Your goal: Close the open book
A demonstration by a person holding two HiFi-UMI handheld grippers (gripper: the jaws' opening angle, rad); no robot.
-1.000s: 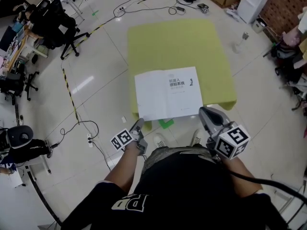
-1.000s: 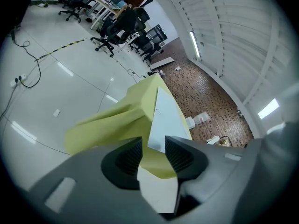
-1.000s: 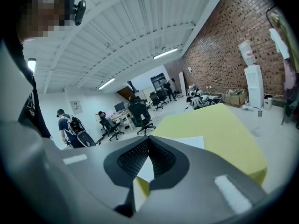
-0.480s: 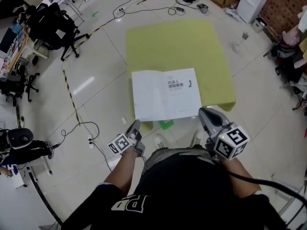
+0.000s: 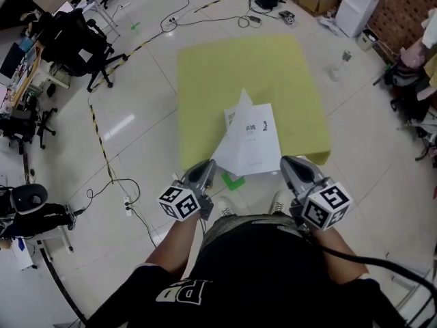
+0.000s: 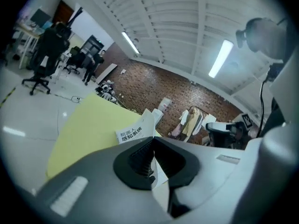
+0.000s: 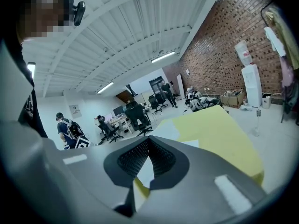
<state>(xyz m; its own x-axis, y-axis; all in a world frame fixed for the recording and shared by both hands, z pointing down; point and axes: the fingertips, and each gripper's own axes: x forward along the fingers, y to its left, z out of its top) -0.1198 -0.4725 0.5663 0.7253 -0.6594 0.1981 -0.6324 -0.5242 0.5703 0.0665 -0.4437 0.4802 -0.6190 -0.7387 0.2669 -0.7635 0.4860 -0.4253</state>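
An open white book (image 5: 256, 145) lies at the near edge of a yellow-green table (image 5: 239, 67). Its left page (image 5: 235, 123) stands lifted and folded toward the right. My left gripper (image 5: 207, 168) holds that page by its near edge. Its jaws have just been closing and now pinch the white sheet. In the left gripper view the printed page (image 6: 135, 132) rises just beyond the left gripper (image 6: 152, 141). My right gripper (image 5: 290, 162) hangs by the book's near right corner. In the right gripper view the right gripper (image 7: 148, 141) is shut, with no sheet seen between its pads.
Office chairs and desks (image 5: 75, 39) stand at the far left, with cables (image 5: 116, 183) on the floor. A white appliance (image 5: 355, 2) and a bottle (image 5: 339, 63) stand at the far right. Green tape (image 5: 232, 181) marks the floor under the table's near edge.
The left gripper shut on the left page's edge and rose, swinging the page up and rightward over the book. The right gripper stayed put.
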